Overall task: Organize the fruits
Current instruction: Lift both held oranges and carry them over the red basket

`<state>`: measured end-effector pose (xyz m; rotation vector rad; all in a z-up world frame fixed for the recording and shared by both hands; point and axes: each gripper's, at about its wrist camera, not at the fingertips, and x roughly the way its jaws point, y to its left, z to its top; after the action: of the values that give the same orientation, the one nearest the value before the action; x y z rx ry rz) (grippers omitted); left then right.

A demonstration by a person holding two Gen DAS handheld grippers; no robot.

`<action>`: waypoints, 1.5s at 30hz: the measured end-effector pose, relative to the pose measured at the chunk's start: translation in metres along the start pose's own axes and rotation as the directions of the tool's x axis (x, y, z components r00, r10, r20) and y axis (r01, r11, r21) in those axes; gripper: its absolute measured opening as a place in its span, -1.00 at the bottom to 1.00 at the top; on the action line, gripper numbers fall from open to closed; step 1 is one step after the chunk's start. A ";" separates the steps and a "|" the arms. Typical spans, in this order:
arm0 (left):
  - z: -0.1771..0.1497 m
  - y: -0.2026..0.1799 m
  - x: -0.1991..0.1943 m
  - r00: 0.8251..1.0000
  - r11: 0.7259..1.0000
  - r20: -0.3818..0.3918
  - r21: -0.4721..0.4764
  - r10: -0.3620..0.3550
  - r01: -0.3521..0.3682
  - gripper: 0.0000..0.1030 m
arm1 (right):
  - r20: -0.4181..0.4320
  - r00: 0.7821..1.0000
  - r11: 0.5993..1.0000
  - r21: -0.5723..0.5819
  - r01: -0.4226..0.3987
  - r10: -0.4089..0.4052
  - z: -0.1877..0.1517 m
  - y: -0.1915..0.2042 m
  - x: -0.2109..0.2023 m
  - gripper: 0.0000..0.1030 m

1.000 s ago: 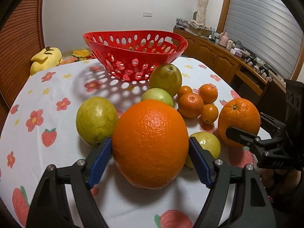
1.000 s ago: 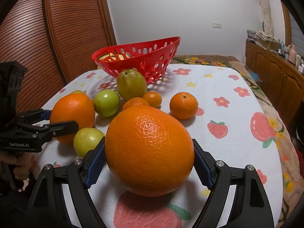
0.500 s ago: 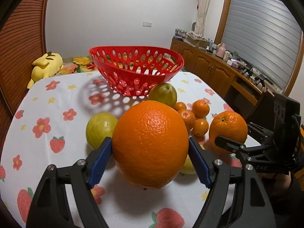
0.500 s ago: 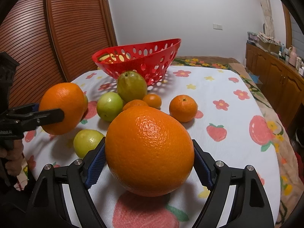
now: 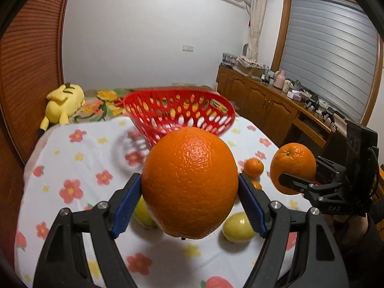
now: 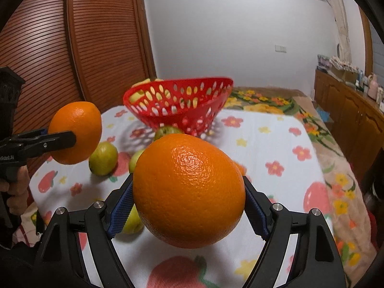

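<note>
Two hand-held grippers aloft over the table (image 5: 79, 158), left hand-held gripper (image 5: 189, 206) and right hand-held gripper (image 6: 188, 206) each pinching an orange (image 5: 189, 182).

Left gripper (image 5: 190, 204): matt black plastic arms with bright metal screw heads; finger pads (image 5: 126, 204) of ribbed blue rubber-like material. Held orange (image 5: 189, 182): pebbled, dimpled peel with a soft sheen. Right gripper (image 6: 188, 212): the same matt black plastic and ribbed blue pads, closed on a second orange (image 6: 188, 189), its pitted rind glossy at the highlight. Red basket (image 6: 177, 103): smooth, shiny moulded plastic pierced with oval holes. Tablecloth (image 6: 264, 148): matt woven cloth with a fine ribbed texture, printed with flowers and strawberries. Green fruits (image 6: 103, 154): smooth, faintly waxy skin. Slatted doors (image 6: 96, 36): reddish wood, satin-finished. Plush toy (image 5: 63, 102): soft yellow fabric.
</note>
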<state>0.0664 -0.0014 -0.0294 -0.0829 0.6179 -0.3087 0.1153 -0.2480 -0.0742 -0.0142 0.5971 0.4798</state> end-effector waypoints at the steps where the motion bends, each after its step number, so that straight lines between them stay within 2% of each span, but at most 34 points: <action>1: 0.003 0.001 -0.001 1.000 1.000 0.005 0.000 0.003 -0.003 0.51 | 0.008 1.000 1.000 -0.007 0.001 -0.001 0.005 0.000 -0.002 0.63; 11: 0.022 0.015 -0.006 0.998 0.999 0.042 0.002 0.041 -0.041 0.51 | 0.046 0.999 0.999 -0.048 -0.011 0.014 0.034 0.005 -0.007 0.63; 26: 0.045 0.024 0.020 0.998 0.999 0.041 0.018 0.042 -0.043 0.51 | 0.044 0.998 0.996 -0.088 -0.034 0.038 0.072 0.002 0.006 0.63; 33: 0.060 0.033 0.039 0.999 0.999 0.039 0.015 0.032 -0.033 0.51 | 0.014 0.999 0.990 -0.133 -0.042 0.044 0.099 0.001 0.039 0.63; 45: 0.086 0.051 0.061 0.998 0.999 0.049 0.013 0.037 -0.037 0.51 | -0.107 0.993 0.973 -0.219 -0.072 0.049 0.128 0.007 0.109 0.63</action>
<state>0.1764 0.0269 -0.0020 -0.0658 0.5680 -0.2742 0.2602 -0.1757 -0.0261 -0.2356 0.6416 0.6063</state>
